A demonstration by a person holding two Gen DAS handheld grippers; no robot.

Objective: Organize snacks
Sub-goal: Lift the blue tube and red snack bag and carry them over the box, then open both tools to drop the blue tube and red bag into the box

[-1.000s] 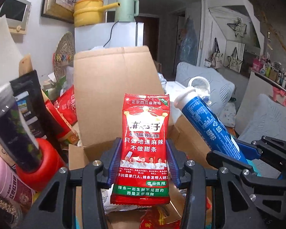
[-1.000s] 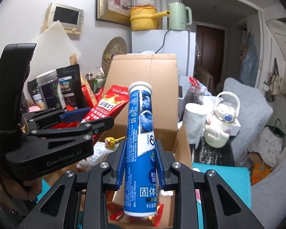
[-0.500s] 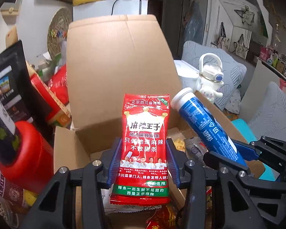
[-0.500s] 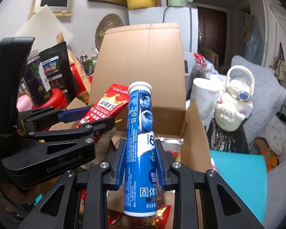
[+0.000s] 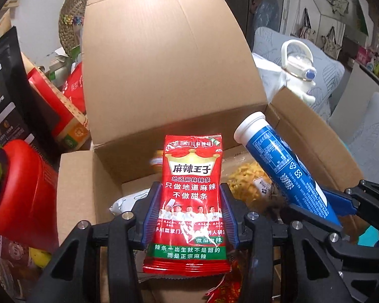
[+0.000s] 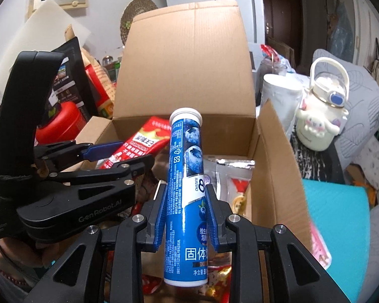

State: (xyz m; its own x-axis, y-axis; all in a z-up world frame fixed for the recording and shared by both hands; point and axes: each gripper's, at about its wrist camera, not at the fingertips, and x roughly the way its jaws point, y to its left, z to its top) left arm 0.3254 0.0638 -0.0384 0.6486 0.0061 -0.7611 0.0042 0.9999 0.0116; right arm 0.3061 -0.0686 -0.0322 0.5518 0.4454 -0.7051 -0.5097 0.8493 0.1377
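Left tongs (image 5: 190, 217) clamped on red packet (image 5: 192, 189), right tongs (image 6: 185, 214) on blue tube (image 6: 185, 176), over open box (image 6: 275, 166) holding snack bags (image 6: 233, 176).

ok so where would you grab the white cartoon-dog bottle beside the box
Grip the white cartoon-dog bottle across its round body below the lid, coming in level from the front. It stands upright beside the cardboard box wall; the arched top handle is an alternative.
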